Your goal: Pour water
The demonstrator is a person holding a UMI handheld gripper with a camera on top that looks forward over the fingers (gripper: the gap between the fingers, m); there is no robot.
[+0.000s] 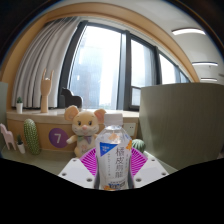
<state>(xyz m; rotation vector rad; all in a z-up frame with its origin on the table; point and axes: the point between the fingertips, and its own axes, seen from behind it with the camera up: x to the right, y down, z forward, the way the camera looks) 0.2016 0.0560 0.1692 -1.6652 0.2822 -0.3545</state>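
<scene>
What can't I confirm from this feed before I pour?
- Bottle, gripper view: it sits in the claw against the pads; its base is cut off below, and the water level and cap state can't be told.
- Receiving vessel: none recognisable; the grey box beside the bottle blocks what lies behind it.
- Bottle label: print too small to read.
- Mouse toy: lower body hidden behind the bottle.

Claw [114, 172] level, both pads [93, 160] tight on upright bottle [114, 155].
</scene>
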